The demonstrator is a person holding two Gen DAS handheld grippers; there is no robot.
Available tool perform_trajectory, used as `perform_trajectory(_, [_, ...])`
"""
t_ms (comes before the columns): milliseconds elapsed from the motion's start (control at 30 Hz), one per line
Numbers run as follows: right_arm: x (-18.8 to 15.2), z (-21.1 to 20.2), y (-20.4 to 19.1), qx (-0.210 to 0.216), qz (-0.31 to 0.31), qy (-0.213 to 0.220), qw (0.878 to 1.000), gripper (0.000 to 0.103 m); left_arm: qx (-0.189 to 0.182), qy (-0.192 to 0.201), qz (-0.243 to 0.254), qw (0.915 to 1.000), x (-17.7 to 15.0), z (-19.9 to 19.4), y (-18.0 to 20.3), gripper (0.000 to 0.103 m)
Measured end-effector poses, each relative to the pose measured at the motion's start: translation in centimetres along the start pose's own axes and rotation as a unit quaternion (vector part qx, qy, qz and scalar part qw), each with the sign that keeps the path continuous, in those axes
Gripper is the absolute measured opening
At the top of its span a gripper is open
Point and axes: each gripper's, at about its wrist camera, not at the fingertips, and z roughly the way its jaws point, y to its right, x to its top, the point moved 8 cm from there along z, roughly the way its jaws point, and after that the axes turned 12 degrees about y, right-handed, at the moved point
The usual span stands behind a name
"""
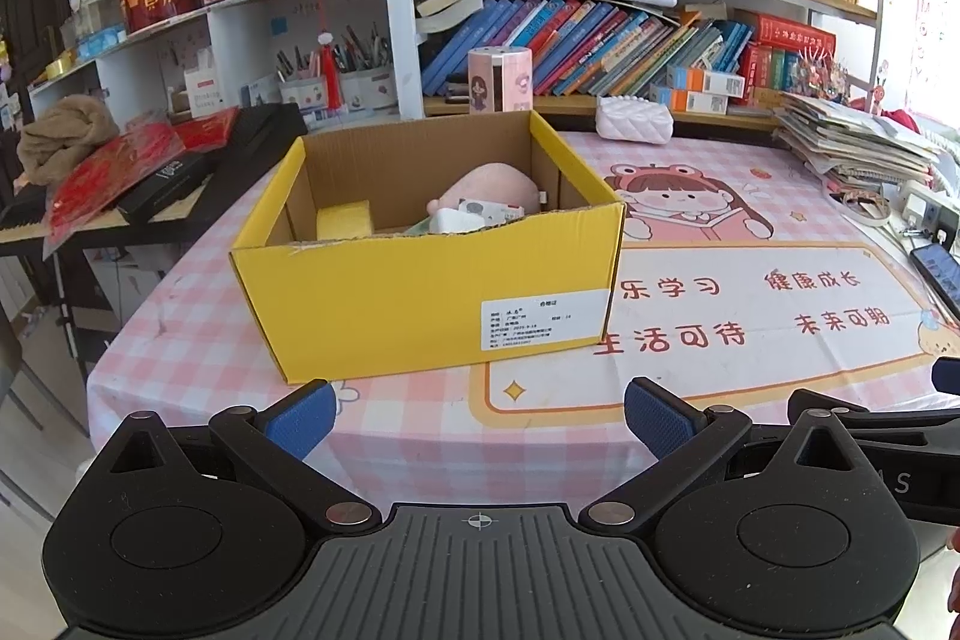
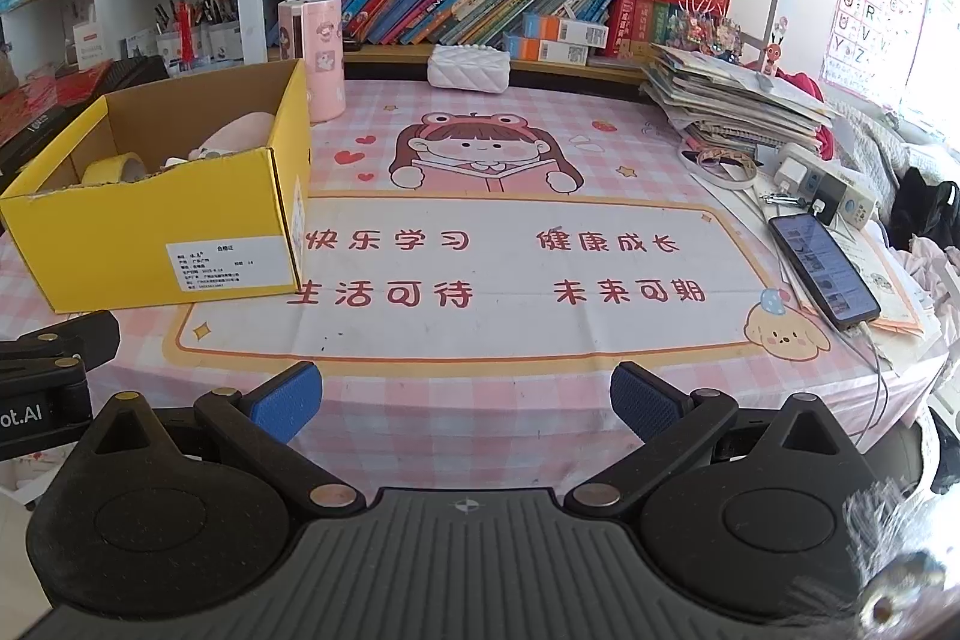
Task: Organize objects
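Both the left gripper and right gripper hover with jaws released, empty, near the yellow cardboard box on the surface.

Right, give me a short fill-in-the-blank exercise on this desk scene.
1. The cardboard box on the tablecloth is ____ on the outside.
2. The roll of tape lies ____ the box.
3. The left tool and right tool both hold ____.
4. The phone lies near the table's ____ edge.

Missing words: yellow; inside; nothing; right
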Motion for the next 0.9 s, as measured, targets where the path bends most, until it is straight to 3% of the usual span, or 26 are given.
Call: perform_trajectory(900, [-0.06, 0.33, -0.22, 0.004, -0.005, -0.005, 1.000, 0.103, 0.003, -0.004, 0.002, 1.0000, -0.26, 0.16, -0.27, 0.103])
